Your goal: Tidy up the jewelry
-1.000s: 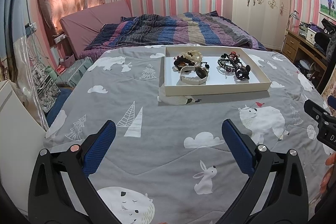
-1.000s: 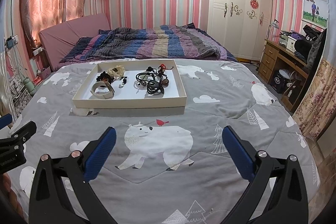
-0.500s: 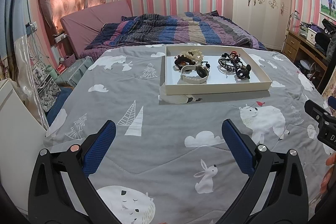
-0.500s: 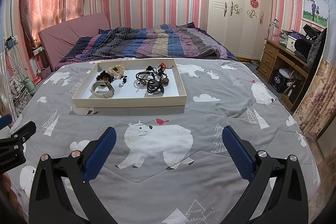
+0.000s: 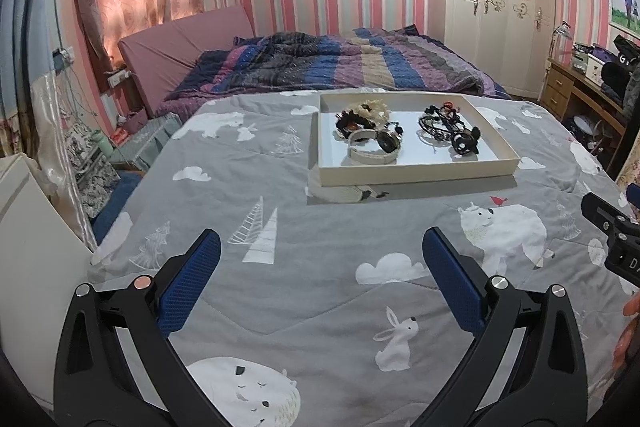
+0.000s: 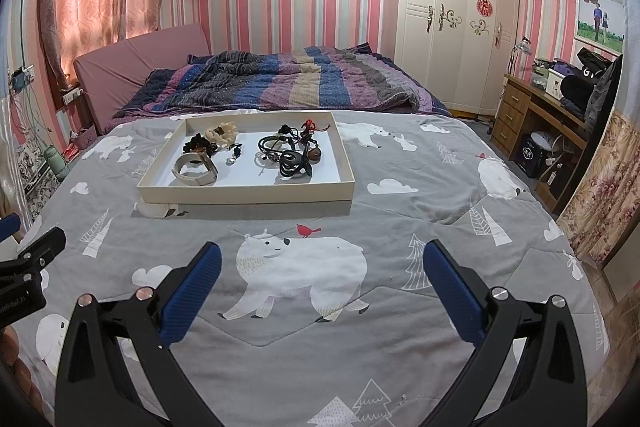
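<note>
Jewelry tray [image 6: 246, 189], well beyond hand-held gripper [image 6: 322, 279]

Between both wide-spread claws, the left claw [image 5: 320, 267] and the right claw [image 6: 322, 269], and the shallow cream tray [image 6: 248, 189] lies bare grey quilt [image 6: 400, 211], with only the tray's low rim walling off the tangled jewelry [image 6: 286, 153].

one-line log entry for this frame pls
phase: pre-grasp | left gripper: open, empty, over quilt | right gripper: open, empty | tray: on quilt ahead, holds jewelry | beige cuff bracelet: tray front-left | contact: none
</note>
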